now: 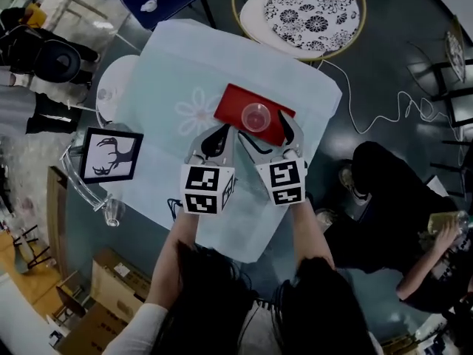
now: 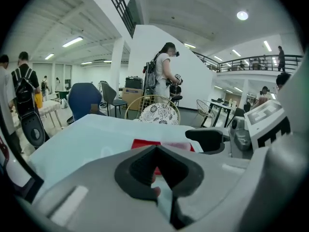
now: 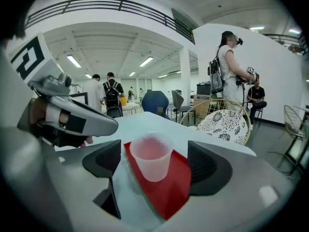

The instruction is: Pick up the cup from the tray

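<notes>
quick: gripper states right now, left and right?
Left gripper: shut, empty.
Right gripper: open, cup between the jaws, not gripped.

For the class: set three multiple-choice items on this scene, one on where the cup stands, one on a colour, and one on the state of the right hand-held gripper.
1. Where does the cup stand?
A) on the tray
B) on the floor
C) on a chair

2. What colour is the tray?
A) blue
B) red
C) green

3. How is the right hand-held gripper?
A) shut on the cup
B) shut, empty
C) open, not touching the cup

Answers:
1 A: the cup's base rests on the tray.
2 B: the tray shows red in the head view and the right gripper view.
3 C: its jaws stand wide apart, with gaps between them and the cup.
</notes>
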`<state>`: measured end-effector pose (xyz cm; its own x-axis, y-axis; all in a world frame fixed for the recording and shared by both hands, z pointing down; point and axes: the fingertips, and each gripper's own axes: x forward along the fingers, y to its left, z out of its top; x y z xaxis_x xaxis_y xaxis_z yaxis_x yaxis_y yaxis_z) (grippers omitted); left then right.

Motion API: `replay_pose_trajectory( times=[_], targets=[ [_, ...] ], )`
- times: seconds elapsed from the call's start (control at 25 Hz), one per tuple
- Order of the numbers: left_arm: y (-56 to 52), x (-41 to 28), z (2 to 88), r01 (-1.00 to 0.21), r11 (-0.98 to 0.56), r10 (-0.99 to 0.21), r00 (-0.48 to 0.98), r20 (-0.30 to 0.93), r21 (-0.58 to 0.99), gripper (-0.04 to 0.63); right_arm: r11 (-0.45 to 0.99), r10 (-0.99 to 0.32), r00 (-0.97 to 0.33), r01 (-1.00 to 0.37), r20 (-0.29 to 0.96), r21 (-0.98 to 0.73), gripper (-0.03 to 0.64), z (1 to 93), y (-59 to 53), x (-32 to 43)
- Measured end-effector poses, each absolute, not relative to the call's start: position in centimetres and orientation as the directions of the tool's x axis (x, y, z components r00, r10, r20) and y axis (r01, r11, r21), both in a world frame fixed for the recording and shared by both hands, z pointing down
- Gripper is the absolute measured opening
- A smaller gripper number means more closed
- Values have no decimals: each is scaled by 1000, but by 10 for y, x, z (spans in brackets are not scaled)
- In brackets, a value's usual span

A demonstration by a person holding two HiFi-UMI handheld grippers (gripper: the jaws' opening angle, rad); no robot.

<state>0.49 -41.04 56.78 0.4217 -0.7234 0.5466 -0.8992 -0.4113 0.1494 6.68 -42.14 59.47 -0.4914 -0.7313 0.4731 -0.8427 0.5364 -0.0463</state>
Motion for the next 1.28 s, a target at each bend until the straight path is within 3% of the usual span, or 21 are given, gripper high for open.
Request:
replay_pose_trajectory(
  times=[0.16,0.36,0.4,0.48,1.28],
  targets=[
    [-414,2,577,-915,-378,-732,388,560,141,0,528,-723,-481,-848,496,-54,419,610,-433,69],
    [-416,-11,573,-938,-344,-804,268,531,-48,0,545,-712,-490,-837,503,-44,375,614,-438,63],
    [-415,-10,575,-937,-348,-796,280,537,-27,0,551,-711,-491,-834,502,-36,338,614,-439,61],
    [-414,-10,577,-938,-345,-783,297,547,15,0,560,-708,-497,-828,501,-29,330,614,-441,57],
    [-370,-18,524,-932,-336,-798,357,486,133,0,551,-755,-493,-835,432,10,325,546,-372,56]
  ],
)
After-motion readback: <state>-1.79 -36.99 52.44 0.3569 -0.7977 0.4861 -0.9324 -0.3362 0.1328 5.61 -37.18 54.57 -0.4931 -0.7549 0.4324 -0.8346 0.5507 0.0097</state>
